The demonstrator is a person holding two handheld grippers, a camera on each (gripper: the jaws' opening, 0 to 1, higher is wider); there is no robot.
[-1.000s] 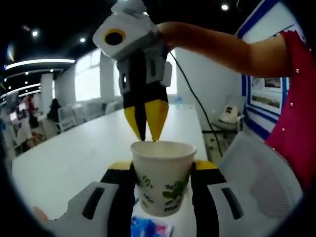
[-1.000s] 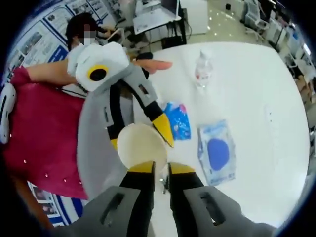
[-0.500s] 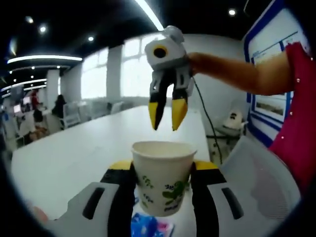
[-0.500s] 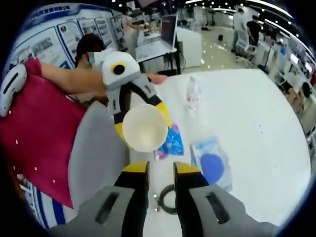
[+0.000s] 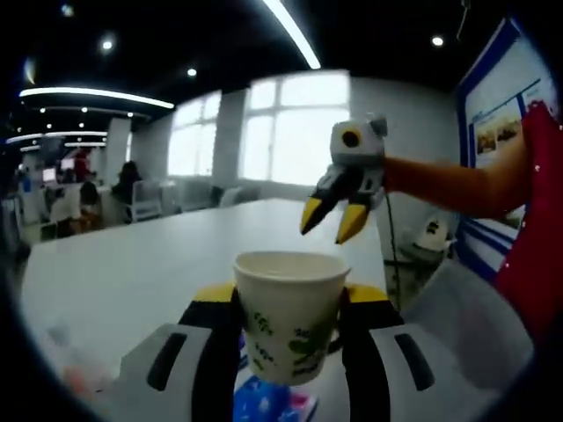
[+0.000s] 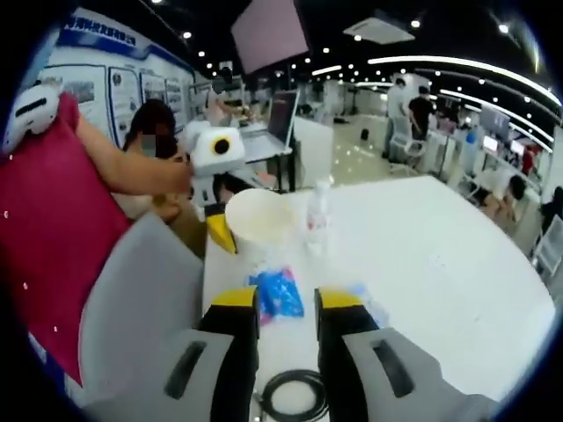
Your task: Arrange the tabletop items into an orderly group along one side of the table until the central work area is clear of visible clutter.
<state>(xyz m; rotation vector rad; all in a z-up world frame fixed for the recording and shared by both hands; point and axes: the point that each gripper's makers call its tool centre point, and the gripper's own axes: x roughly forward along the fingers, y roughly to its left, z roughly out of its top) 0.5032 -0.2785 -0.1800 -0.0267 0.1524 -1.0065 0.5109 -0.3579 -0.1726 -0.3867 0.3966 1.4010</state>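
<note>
Left gripper view: left tongs (image 5: 288,303) grip upright cup (image 5: 289,312).

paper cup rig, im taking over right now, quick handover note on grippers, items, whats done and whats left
Left gripper: shut on the paper cup, held up above the table.
Right gripper: open, empty, raised off the table.
Items: blue packet and water bottle sit near the table edge by the chair; a black cable loop lies below the right gripper.
Done: cup picked up.
Left: set the cup down beside the bottle and packet, then gather anything stray along that side.
</note>
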